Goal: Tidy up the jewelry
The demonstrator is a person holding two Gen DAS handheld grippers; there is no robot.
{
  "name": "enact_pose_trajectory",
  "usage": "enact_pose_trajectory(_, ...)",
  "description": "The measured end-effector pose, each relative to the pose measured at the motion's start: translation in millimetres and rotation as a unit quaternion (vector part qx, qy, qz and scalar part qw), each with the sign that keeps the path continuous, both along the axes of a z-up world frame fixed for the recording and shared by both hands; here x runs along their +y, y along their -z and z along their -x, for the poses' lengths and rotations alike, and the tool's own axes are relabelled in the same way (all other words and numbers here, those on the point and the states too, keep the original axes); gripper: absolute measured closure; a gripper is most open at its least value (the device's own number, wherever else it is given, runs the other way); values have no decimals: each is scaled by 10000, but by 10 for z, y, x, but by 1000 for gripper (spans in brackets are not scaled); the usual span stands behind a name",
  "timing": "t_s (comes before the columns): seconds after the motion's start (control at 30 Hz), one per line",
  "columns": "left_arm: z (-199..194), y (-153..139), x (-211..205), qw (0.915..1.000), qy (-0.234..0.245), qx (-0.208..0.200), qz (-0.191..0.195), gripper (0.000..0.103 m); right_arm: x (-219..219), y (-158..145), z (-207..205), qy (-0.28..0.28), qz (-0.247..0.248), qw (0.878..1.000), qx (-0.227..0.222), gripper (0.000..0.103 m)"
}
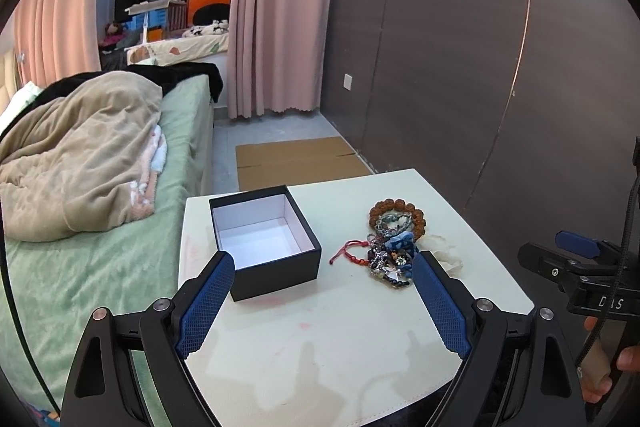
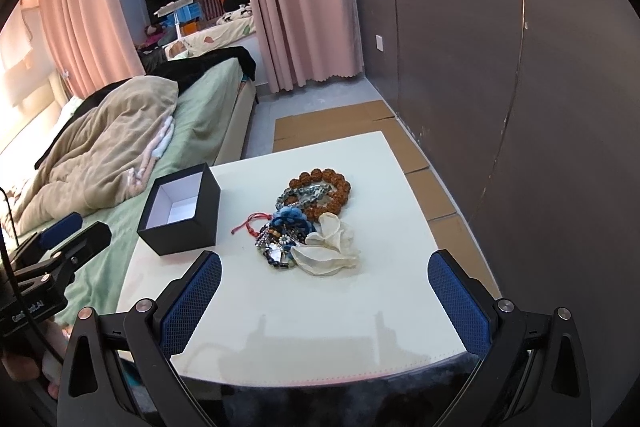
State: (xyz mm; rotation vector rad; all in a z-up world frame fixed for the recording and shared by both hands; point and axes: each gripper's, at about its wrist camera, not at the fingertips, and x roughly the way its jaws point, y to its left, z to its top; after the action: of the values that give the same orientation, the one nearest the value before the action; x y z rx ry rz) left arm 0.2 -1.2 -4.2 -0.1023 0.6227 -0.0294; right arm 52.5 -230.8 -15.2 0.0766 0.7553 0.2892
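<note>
Two grippers are in your hands, both above the near edge of the white table (image 2: pixel 360 307), and neither touches anything. At the table's left runs the bed (image 1: pixel 100 247) with its green sheet. On the table's left part sits the black box (image 1: pixel 276 271), lidless, white inside and holding nothing. Your left gripper (image 1: pixel 324 303) has its fingers wide apart, the left fingertip (image 1: pixel 224 267) just beside the box's near corner. Your right gripper (image 2: pixel 324 291) is spread wide too, well short of the jewelry. Right of the box, apart from it, lies the jewelry pile (image 2: pixel 304 227): brown beads (image 2: pixel 324 187) farthest, a blue flower (image 2: pixel 292 219) in the middle, a white flower (image 2: pixel 324 247) nearest, a red cord (image 2: pixel 250 223) trailing left.
</note>
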Motion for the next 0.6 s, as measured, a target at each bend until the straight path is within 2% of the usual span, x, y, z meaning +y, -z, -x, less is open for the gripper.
enact_pose_trajectory(0.6, -5, 2, -8, 10000, 1, 0, -6, 12, -9, 12, 8, 11, -105, 9999, -21, 0)
